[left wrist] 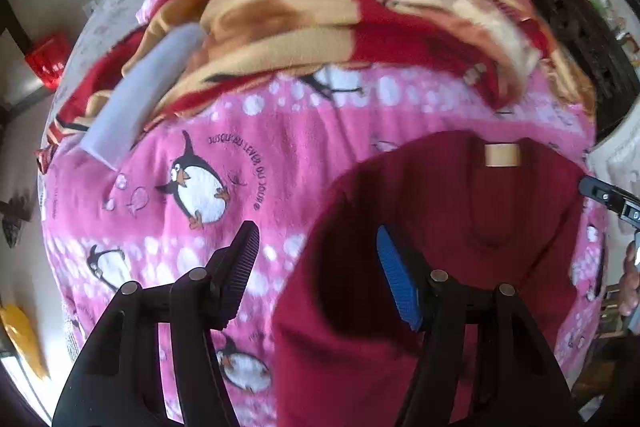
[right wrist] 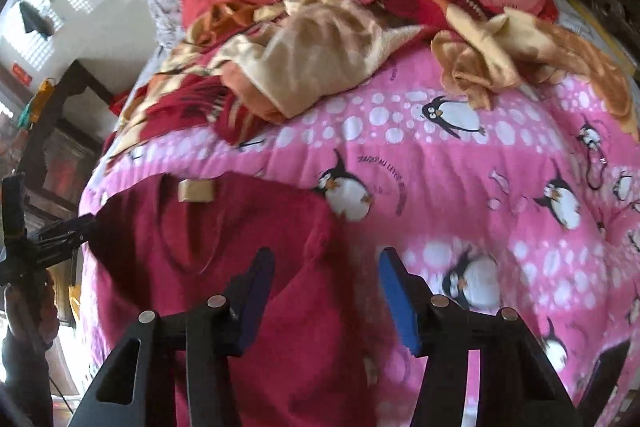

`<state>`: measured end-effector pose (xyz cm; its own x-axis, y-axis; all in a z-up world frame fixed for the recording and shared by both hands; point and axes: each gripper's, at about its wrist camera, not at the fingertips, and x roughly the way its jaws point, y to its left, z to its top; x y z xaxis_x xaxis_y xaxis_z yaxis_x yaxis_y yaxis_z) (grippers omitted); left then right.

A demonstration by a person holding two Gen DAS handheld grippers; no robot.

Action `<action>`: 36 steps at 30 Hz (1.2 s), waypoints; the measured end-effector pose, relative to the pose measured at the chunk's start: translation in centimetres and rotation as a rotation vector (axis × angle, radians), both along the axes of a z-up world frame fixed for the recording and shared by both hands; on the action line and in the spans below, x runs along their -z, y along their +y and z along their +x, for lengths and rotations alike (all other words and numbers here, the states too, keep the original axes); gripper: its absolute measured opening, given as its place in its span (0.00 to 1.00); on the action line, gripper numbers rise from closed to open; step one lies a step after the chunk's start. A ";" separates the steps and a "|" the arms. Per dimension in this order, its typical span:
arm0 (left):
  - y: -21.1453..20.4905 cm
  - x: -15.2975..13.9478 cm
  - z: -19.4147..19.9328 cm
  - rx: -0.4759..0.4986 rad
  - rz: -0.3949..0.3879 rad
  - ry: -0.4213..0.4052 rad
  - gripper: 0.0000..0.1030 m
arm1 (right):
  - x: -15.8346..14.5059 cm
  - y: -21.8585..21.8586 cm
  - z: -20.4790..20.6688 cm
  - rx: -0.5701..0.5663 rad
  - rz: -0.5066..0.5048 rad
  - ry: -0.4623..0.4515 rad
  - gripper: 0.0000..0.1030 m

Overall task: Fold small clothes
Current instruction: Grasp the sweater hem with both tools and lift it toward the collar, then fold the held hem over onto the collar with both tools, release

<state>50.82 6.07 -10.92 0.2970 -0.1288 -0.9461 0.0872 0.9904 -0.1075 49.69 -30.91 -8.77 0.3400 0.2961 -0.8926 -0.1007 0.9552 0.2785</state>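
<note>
A bed covered by a pink fleece blanket printed with penguins (left wrist: 280, 155) carries everything here. Toward its far end lies a rumpled heap of red, cream and orange blankets (left wrist: 320, 27), pushed back, it seems, to leave the near part free for folding. On that near part lies a small dark-red knitted V-neck sweater (left wrist: 460, 227), spread flat with its neckline and tan label (left wrist: 502, 155) toward the heap, so its sides are easy to reach. The left gripper (left wrist: 316, 279) hangs over the sweater's left edge, its jaws apart with nothing between them: one finger above the blanket, the other above the knit. The right gripper (right wrist: 326, 299) hangs over the sweater's right edge the same way, jaws apart and empty. Both seem poised to pinch opposite sides for a fold.
</note>
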 end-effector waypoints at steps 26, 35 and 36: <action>2.0 -11.1 -21.8 0.072 -0.179 -0.257 0.06 | -7.0 -1.2 -16.6 -0.072 0.044 -0.199 0.10; 2.2 2.2 -32.0 -0.016 -0.261 -0.001 0.06 | 2.1 -2.0 -30.2 0.052 0.110 -0.054 0.10; 2.1 3.2 -32.6 -0.023 -0.266 0.006 0.06 | 3.7 -2.1 -30.9 0.084 0.102 -0.038 0.10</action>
<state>18.18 8.22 -14.17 0.2967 -0.3664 -0.8819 0.0637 0.9290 -0.3646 18.77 -32.97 -12.52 0.4004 0.3535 -0.8454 -0.0342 0.9277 0.3718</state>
